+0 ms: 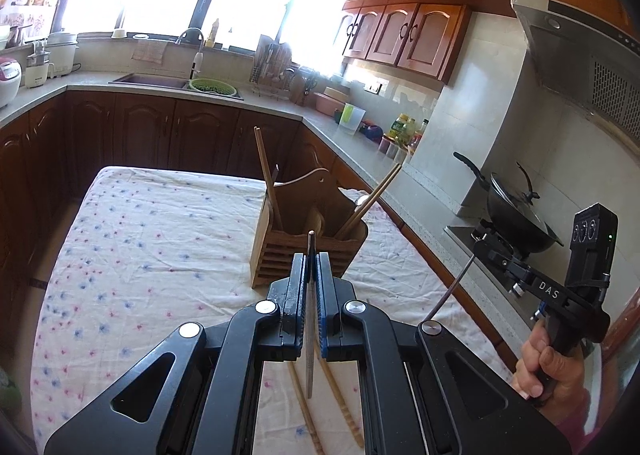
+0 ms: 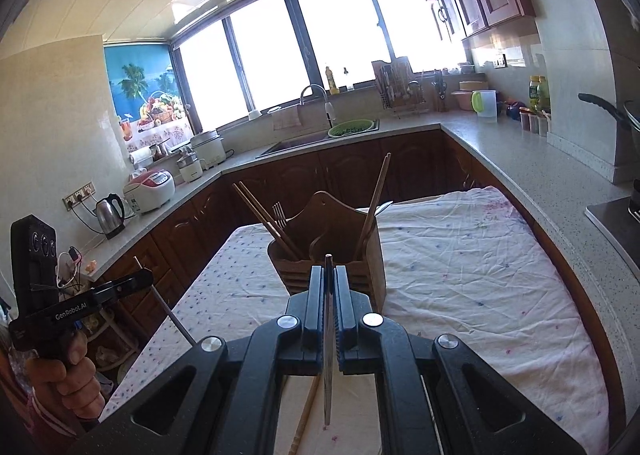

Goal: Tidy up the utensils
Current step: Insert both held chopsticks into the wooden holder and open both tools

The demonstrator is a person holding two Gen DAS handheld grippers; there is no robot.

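Observation:
A wooden utensil holder [image 1: 304, 195] [image 2: 328, 215] stands on the cloth-covered table [image 1: 160, 235], with wooden chopsticks [image 1: 266, 171] [image 2: 374, 203] and a fork [image 2: 279, 211] leaning in its compartments. My left gripper [image 1: 311, 259] hovers just short of the holder, shut on a thin metal chopstick [image 1: 309, 355] that hangs down through its jaws. My right gripper [image 2: 329, 271] is likewise shut on a second metal chopstick [image 2: 329, 375]. Each gripper also shows in the other's view, the right gripper [image 1: 482, 243] and the left gripper [image 2: 144, 279], both held by a hand. Two wooden chopsticks [image 1: 340, 395] [image 2: 308, 411] lie on the cloth beneath.
A stone countertop [image 2: 500, 151] wraps around the table on three sides. A wok [image 1: 516, 211] sits on the stove at the right. A kettle [image 2: 110, 215] and rice cooker [image 2: 150, 191] stand at the left, and a sink [image 1: 152, 81] lies under the window.

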